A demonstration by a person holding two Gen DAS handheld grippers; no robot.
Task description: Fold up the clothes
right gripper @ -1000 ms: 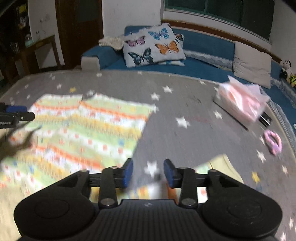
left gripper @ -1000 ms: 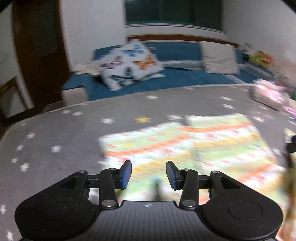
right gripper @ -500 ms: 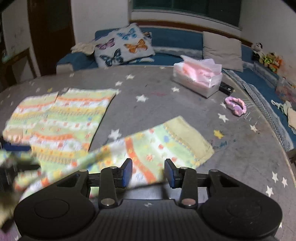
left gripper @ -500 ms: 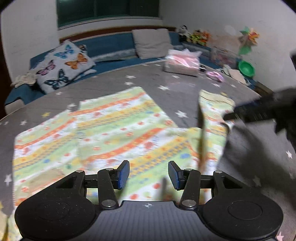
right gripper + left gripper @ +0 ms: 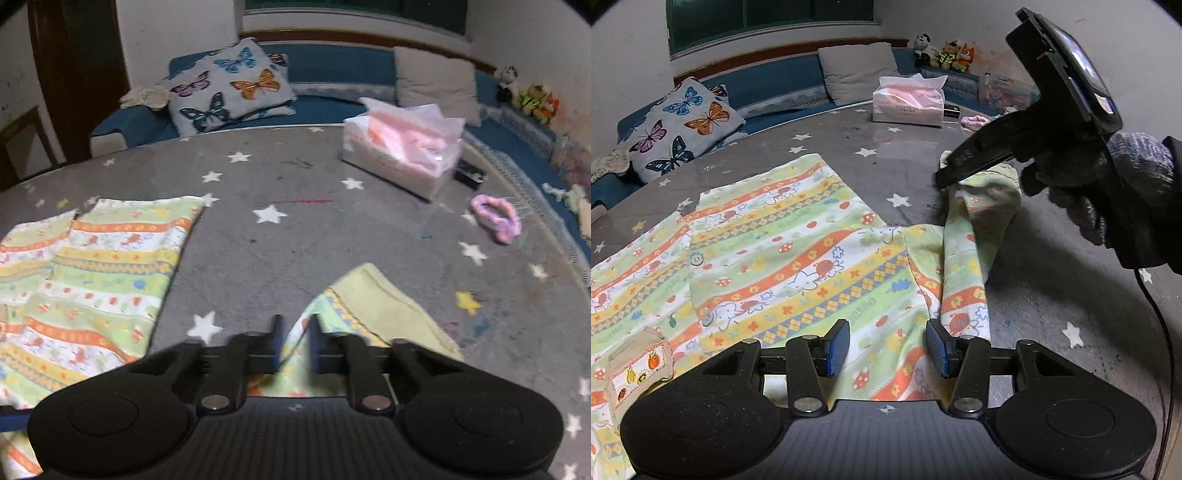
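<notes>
The striped baby shirt (image 5: pixel 798 254) lies spread flat on the grey star-print mat (image 5: pixel 916 155), on the near side of the pink tissue pack (image 5: pixel 908 101). The left gripper (image 5: pixel 888 345) hovers over the shirt's near edge with its jaws spread and nothing between them. The right gripper (image 5: pixel 295 349) has its jaws drawn close, pinching the shirt's sleeve (image 5: pixel 373 306) near the green cuff, lifted off the mat.

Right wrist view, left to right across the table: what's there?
Striped garment → its sleeve by the right tongs → tissue pack → pink scrunchie.
</notes>
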